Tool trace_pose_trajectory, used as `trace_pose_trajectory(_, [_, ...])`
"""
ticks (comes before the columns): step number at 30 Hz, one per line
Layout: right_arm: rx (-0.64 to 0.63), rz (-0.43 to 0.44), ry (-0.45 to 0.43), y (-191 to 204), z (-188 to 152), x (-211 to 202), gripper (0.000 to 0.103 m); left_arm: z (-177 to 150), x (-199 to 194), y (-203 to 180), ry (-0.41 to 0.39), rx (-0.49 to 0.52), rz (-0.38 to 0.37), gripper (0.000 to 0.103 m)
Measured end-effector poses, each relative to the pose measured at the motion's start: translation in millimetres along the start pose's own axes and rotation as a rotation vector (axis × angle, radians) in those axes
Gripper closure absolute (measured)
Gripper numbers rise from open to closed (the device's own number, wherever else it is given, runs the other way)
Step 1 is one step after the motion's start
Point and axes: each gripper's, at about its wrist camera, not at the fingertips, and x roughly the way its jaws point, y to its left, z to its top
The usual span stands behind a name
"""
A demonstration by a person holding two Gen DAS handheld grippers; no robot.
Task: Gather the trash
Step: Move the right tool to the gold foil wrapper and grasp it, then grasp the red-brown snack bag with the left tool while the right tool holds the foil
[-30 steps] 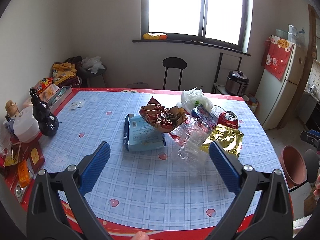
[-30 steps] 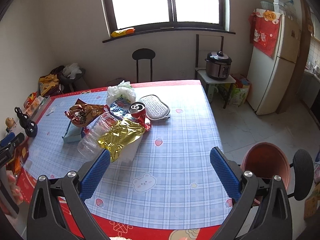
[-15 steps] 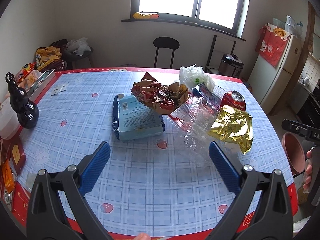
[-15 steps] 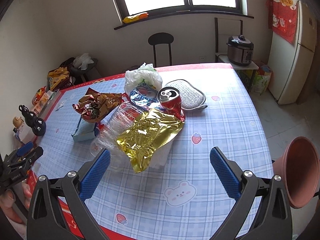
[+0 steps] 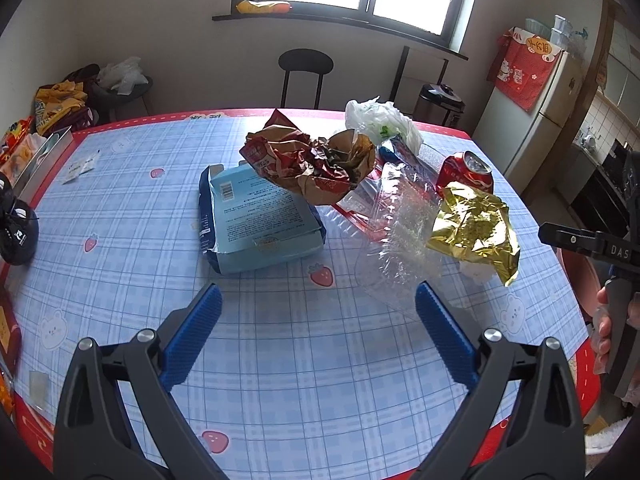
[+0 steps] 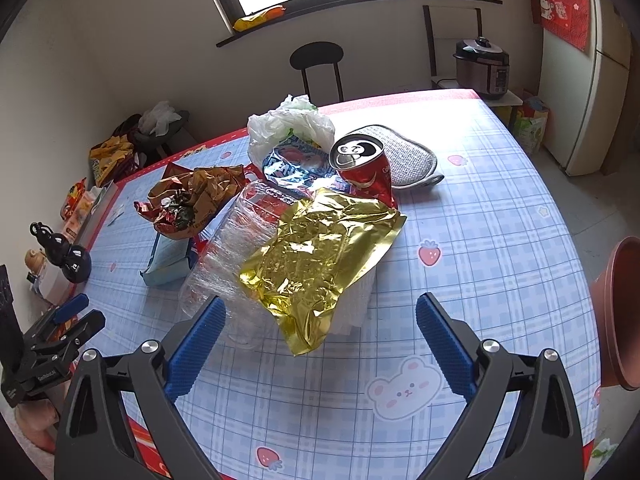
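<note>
Crumpled gold wrapper (image 6: 320,256) tops the trash on the table (image 6: 500,240); terracotta pot (image 6: 620,312) beside; both tongs (image 5: 318,332) (image 6: 320,336) wide, empty

Left gripper (image 5: 318,334) jaws wide, right gripper (image 6: 320,336) jaws wide, closing slightly

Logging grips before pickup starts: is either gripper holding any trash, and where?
Nothing is held. The left gripper and right gripper are both open and empty.

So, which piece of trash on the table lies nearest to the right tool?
The gold foil wrapper. Its lower corner reaches down between the open right tool fingers, while the red can and white plastic bag lie farther back.
</note>
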Motion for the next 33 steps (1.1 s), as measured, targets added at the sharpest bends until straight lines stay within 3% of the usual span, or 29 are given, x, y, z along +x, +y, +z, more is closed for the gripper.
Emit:
trace_pose_trajectory(3, [0.027, 0.017, 0.001, -3, 2, 8, 0.013, 0, 7, 5, 0.012, -0.015, -0.01, 0.013])
trace_pose_trajectory(9, [0.109, 0.043, 0.023, -9, 7, 41, 0.021, 2, 20, 1, 0.03, 0.004, -0.032, 0.013])
trace_pose_trajectory(14, [0.209, 0.034, 0.035, -18, 12, 63, 0.022, 4, 26, -8, 0.032, 0.013, -0.052, 0.013])
trace_pose_trajectory(19, [0.171, -0.024, 0.076, -12, 9, 72, 0.042, 6, 30, -9, 0.04, 0.017, -0.066, 0.013])
trace_pose_trajectory(21, [0.126, -0.029, 0.076, -6, 7, 68, 0.057, 6, 30, -9, 0.041, 0.017, -0.067, 0.013])
trace_pose_trajectory(25, [0.115, -0.017, 0.074, -5, 1, 59, 0.068, 5, 34, -9, 0.051, 0.014, -0.075, 0.013])
trace_pose_trajectory(33, [0.147, 0.076, 0.048, -11, -17, 39, 0.079, -2, 43, -14, 0.09, 0.015, -0.077, 0.013])
